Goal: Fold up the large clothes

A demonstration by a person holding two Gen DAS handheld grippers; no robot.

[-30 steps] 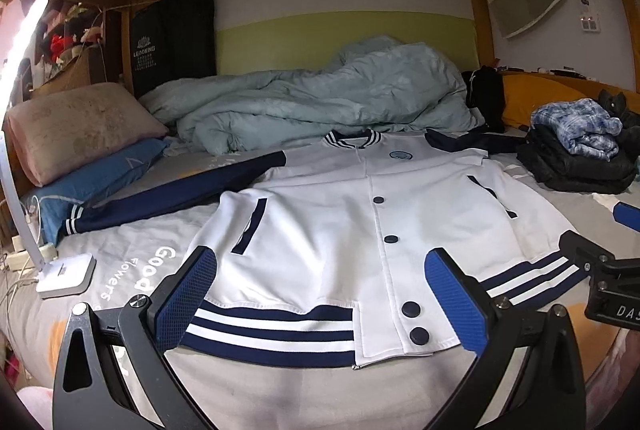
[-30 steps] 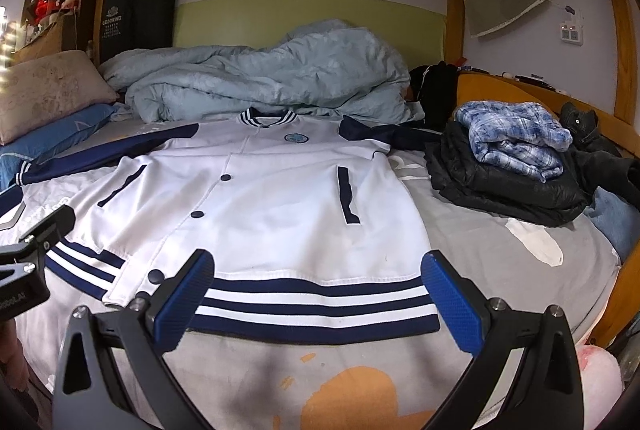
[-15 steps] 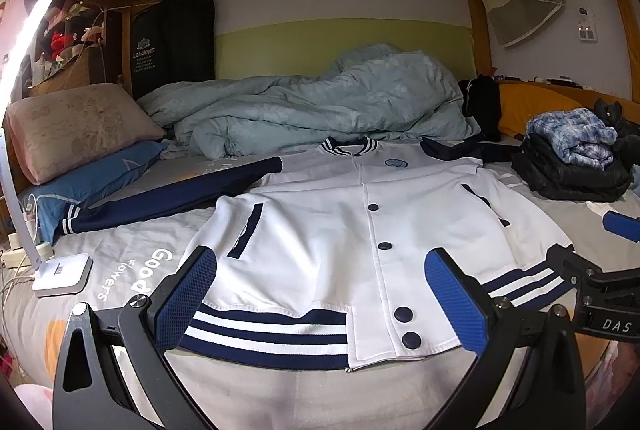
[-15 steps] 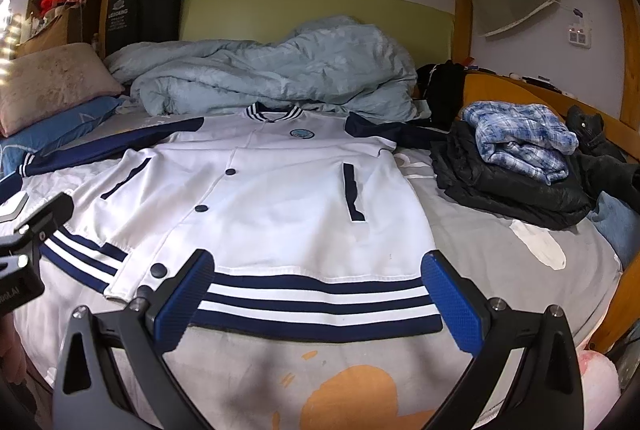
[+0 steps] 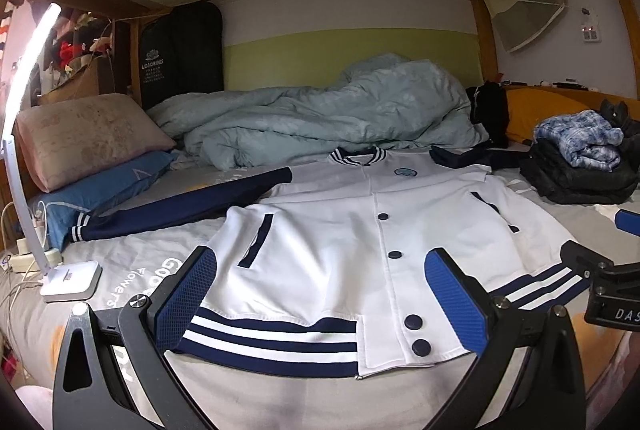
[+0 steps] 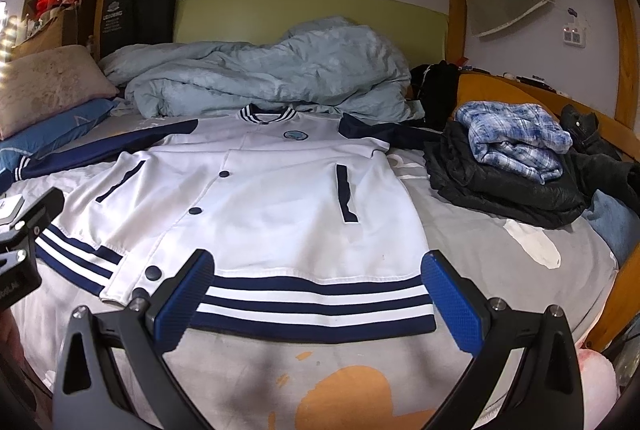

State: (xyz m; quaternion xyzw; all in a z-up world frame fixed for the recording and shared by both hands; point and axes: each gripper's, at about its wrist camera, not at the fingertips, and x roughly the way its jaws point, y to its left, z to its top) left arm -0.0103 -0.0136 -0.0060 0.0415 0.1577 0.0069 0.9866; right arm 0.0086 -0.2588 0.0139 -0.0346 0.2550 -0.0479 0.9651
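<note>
— One jacket (image 5: 328,250) is being shown spread flat, front up, on the bed (image 6: 500,258): white body, navy sleeves, navy-and-white striped hem and collar, dark buttons, two slanted pockets, a round badge on the chest.

— How are the sleeves being kept?

— Both are being laid outward, one toward the pillows (image 5: 84,137), the other toward the folded clothes pile (image 6: 516,165).

— And the tools?

— The left gripper (image 5: 320,298) is being held over the hem, fingers (image 5: 186,300) spread wide, nothing pinched. The right gripper (image 6: 320,294) is being held likewise above the hem's other end, fingers (image 6: 452,304) wide apart and empty.
</note>
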